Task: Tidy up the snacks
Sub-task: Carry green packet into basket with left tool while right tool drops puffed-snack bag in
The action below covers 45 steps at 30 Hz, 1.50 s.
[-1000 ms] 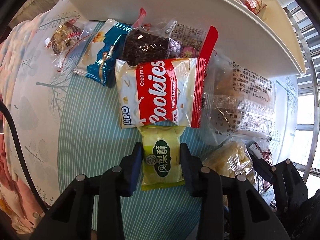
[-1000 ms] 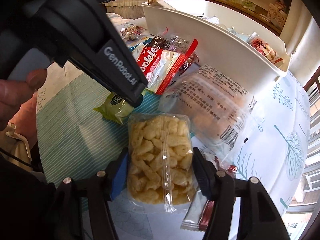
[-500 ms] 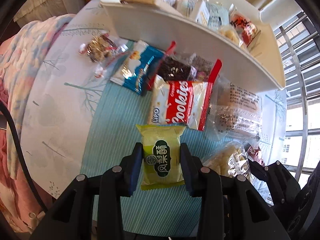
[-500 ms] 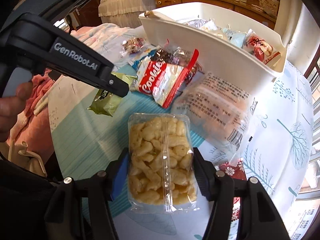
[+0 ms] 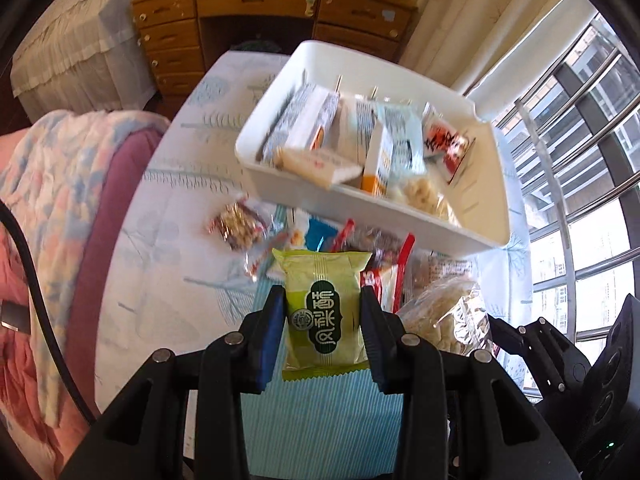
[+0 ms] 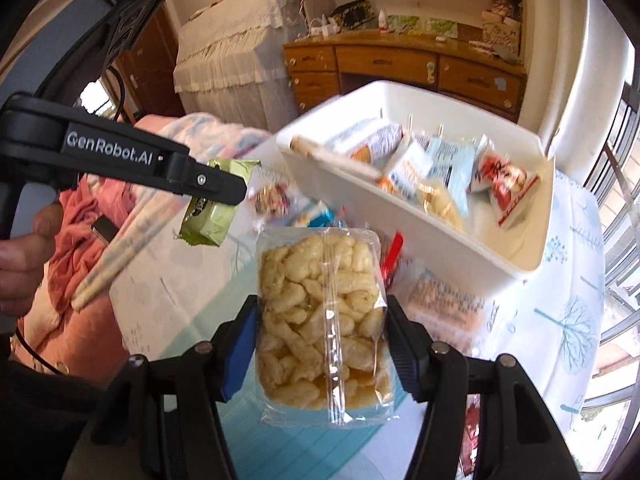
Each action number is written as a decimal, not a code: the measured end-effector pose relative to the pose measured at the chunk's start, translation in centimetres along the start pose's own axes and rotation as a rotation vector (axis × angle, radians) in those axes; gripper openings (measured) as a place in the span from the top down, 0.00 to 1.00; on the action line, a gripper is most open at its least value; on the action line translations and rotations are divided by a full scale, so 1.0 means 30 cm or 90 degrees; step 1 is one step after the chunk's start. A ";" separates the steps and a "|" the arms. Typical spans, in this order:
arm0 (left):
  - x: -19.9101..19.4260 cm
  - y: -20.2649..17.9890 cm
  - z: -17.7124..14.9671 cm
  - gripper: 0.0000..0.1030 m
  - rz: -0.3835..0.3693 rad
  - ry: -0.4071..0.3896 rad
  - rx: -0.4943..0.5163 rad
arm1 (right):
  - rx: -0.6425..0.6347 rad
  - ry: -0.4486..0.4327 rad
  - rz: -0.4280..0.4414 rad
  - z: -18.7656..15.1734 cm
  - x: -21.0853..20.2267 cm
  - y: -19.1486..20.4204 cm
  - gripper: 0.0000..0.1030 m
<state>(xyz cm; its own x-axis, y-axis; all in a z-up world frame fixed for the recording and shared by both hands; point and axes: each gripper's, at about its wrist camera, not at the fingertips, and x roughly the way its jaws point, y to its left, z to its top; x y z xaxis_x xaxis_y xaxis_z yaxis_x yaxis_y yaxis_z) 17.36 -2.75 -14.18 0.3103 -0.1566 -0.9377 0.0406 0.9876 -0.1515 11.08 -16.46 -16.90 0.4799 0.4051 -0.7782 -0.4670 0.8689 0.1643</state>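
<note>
Both grips unchanged from a second ago; both packets now lifted off the counter [image 5: 168, 240].

Left gripper [image 5: 323, 316]: my jaws pinch the small yellow-green foil cake packet with dark green label [image 5: 324, 304] by its sides, at a narrow gap. A second ago it lay on the striped blue mat [image 5: 320, 420] just below the red-and-white cookie pack [image 5: 376, 284]; now it hangs above the mat, in front of that pack.

Right gripper [image 6: 320, 344]: my jaws are set wider, clamping the clear plastic bag of pale puffed snacks [image 6: 320, 320], also raised.

The white plastic bin [image 5: 460, 236] showed mostly its near wall before; its inside is now in view, holding several packets. Loose snacks lie on the counter between the bin and my grippers. In the right view the left gripper sits up-left, green packet in its tip.
</note>
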 end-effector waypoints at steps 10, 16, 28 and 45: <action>-0.036 0.038 0.208 0.66 -0.035 -0.047 0.058 | 0.073 -0.087 -0.066 0.177 -0.017 -0.017 0.41; -0.022 0.020 0.312 0.66 -0.107 -0.094 0.107 | 0.116 -0.127 -0.149 0.235 -0.018 -0.071 0.41; 0.060 -0.076 0.413 0.65 -0.198 -0.108 0.193 | 0.242 -0.151 -0.245 0.255 0.011 -0.194 0.41; 0.088 -0.059 0.394 0.26 -0.165 -0.070 0.176 | 0.356 -0.087 -0.265 0.199 0.020 -0.258 0.32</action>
<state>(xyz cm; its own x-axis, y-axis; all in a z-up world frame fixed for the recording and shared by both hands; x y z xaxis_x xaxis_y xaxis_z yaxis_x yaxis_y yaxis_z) 29.35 -4.80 -12.70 0.3550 -0.4137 -0.8383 0.3806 0.8830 -0.2745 19.41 -21.24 -15.01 0.6416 0.0086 -0.7670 0.2089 0.9602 0.1855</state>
